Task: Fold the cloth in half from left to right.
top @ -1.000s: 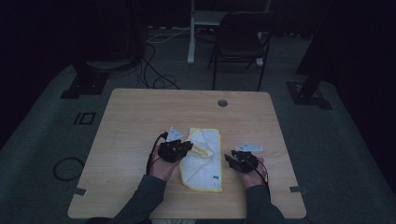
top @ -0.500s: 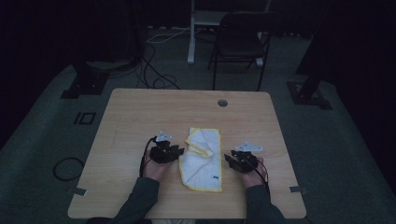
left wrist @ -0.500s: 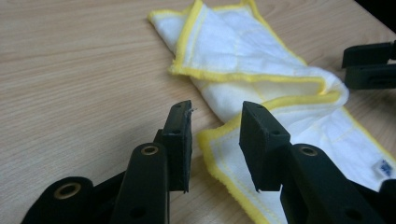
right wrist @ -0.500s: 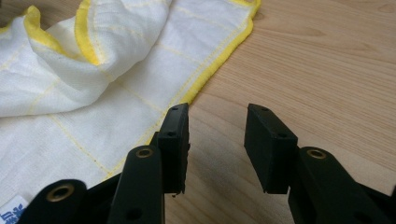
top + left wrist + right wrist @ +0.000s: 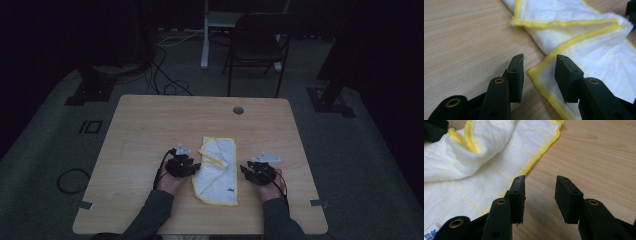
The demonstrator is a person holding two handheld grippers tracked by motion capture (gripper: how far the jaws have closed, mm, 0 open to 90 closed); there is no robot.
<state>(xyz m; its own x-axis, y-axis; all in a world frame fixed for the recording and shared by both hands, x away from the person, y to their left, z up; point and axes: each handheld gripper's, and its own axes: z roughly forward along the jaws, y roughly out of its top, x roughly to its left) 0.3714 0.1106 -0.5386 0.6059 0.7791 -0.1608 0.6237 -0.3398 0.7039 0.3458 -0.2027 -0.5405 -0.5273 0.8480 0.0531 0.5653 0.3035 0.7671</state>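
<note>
flanking the cloth (image 5: 220, 170), left gripper (image 5: 537, 75) just opened, right gripper (image 5: 540, 195) wide, both empty

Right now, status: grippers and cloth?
Left gripper open, jaws just opened, astride the hem of the yellow-edged white cloth. Right gripper open beside it. Wooden table unobstructed.

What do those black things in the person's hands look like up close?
Each tool, left and right, is black, with two flat rectangular pads on hinged arms with brass-ringed pivot holes. A pale grey three-cornered plate sits on top, a black cable trails back, and the sleeves are dark grey.
</note>
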